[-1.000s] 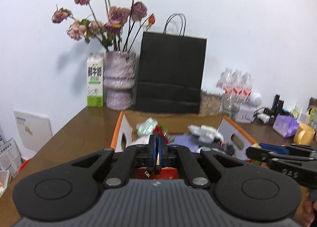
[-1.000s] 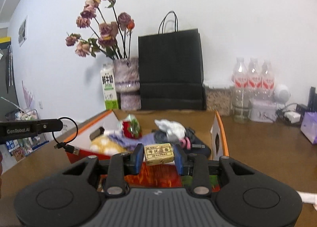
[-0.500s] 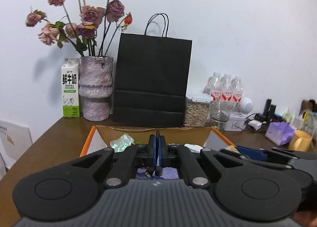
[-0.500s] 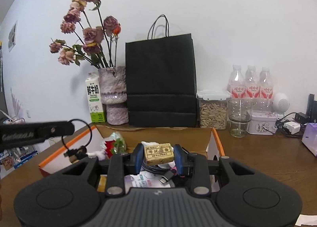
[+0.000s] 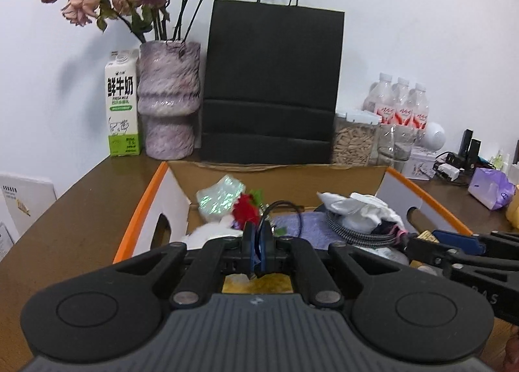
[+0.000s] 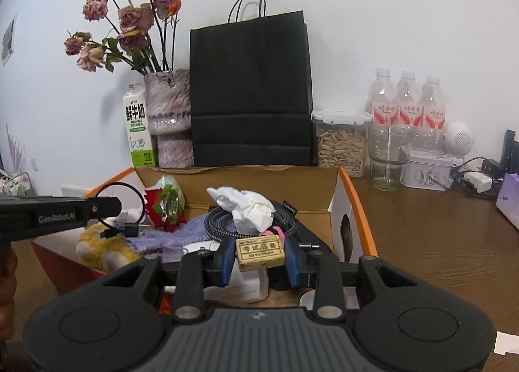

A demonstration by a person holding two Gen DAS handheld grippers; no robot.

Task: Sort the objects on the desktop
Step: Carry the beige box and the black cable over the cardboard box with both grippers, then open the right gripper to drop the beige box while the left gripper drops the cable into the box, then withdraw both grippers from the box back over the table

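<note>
**Both hands loaded above the sorting box**

My right gripper point(image 6: 260, 253) is clamped on a small yellowish eraser point(image 6: 260, 251), its printed label facing the camera. I pinch it across its short ends so the blue pads sit flat on firm faces and it cannot twist. My left gripper point(image 5: 258, 242) is closed almost fully, because what it carries is thin: a short black USB cable point(image 6: 121, 209), whose loop arches above the tips and whose plug dangles below, as the right wrist view shows.

I hold both over the orange-edged cardboard box point(image 6: 355, 206) on the brown desk point(image 6: 438, 242), since that looks like where desktop clutter is being gathered. It already holds a crumpled white tissue point(image 6: 246, 206), a braided cable coil point(image 6: 220, 222), a purple cloth point(image 6: 175, 232), a red flower ornament point(image 6: 162, 206) and a yellow plush toy point(image 6: 97, 245).

I judge each piece is ready to be let go. The eraser should fall cleanly; the cable may snag on the pads, so it wants a wide opening.
</note>
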